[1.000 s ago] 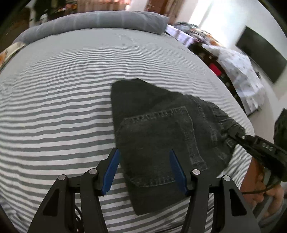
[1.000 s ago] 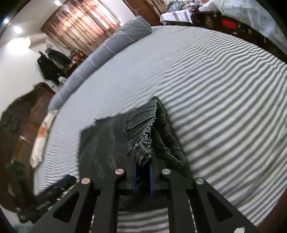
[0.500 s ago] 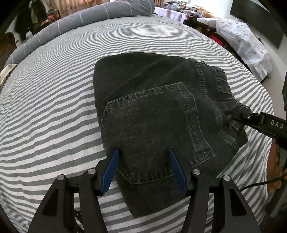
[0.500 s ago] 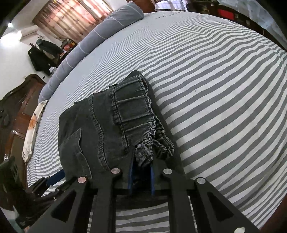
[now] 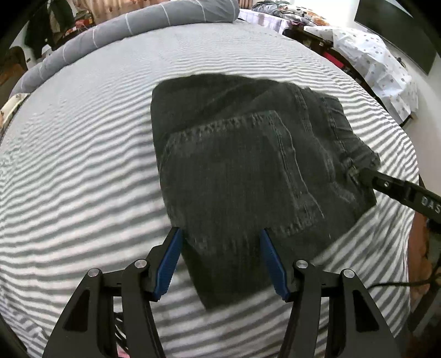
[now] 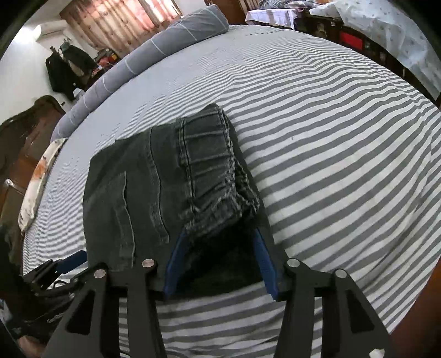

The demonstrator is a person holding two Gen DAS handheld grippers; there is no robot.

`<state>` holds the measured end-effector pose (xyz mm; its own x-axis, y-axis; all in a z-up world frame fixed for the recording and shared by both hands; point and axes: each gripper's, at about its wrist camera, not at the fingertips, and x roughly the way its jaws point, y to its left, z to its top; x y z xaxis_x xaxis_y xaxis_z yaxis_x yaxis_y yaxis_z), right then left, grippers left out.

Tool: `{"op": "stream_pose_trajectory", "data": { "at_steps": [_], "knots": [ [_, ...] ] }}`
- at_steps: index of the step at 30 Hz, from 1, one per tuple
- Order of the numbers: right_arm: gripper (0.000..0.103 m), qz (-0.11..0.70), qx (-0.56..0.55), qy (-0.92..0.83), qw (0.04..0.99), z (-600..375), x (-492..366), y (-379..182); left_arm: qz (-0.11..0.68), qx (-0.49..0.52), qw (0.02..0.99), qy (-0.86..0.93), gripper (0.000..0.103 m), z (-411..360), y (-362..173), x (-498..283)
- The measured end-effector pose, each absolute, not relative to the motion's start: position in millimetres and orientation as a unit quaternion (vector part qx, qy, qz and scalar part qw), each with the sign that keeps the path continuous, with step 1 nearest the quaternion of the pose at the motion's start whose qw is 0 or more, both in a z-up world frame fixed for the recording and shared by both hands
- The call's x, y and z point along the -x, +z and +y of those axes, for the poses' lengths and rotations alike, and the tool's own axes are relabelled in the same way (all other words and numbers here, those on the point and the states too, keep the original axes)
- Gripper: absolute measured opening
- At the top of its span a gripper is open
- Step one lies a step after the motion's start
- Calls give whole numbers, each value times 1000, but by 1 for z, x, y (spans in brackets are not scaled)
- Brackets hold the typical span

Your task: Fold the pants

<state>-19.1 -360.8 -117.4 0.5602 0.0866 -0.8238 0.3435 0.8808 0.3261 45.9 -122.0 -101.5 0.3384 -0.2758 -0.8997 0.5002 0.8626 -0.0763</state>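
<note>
Dark grey denim pants (image 5: 248, 170) lie folded into a compact stack on the striped bed sheet (image 5: 77, 170), back pocket facing up. My left gripper (image 5: 220, 230) hovers open over the stack's near edge, its blue pads (image 5: 171, 258) clear of the cloth. The right gripper (image 5: 399, 190) reaches in from the right, to the waistband corner. In the right wrist view the gathered waistband (image 6: 215, 176) ends between the jaws of my right gripper (image 6: 217, 236). Those jaws are opening, and the blue pads (image 6: 261, 256) stand off the denim. The left gripper (image 6: 55, 270) shows at the lower left.
A long grey bolster (image 5: 132, 24) lies across the far end of the bed. A cloth-covered table (image 5: 380, 63) and dark furniture stand past the bed's right edge. Dark wooden furniture (image 6: 24, 137) and hanging clothes (image 6: 66, 68) are on the left.
The right gripper's jaws, earlier clamped on the waistband, have parted and the waistband lies on the stack. Both grippers have sunk closer to the bed.
</note>
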Motion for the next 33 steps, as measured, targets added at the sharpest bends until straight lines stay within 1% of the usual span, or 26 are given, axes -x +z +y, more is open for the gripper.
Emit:
{"op": "stream_pose_trajectory", "data": {
  "at_steps": [6,10,14,18,23,28,33],
  "knots": [
    [55,477,-213,-76,849,-356,14,-128,553,-95,793,-239,59,-116,-126,-39],
    [56,487,-206,-71,846,-355,9,-130,568,-73,783,-242,61,-115,-128,-48],
    [57,481,-211,-63,849,-360,9,-116,551,-61,790,-263,61,-110,-107,-50],
    [57,449,-207,-66,867,-374,6,-86,506,-31,817,-276,61,-99,-70,-66],
    [58,446,-171,-69,876,-381,-35,-72,479,-13,838,-261,61,-109,-50,-107],
    [58,469,-167,-67,865,-389,-76,-84,491,-29,835,-249,61,-136,-60,-150],
    [58,488,-168,-71,854,-401,-98,-105,518,-39,825,-222,61,-155,-88,-188]
  ]
}}
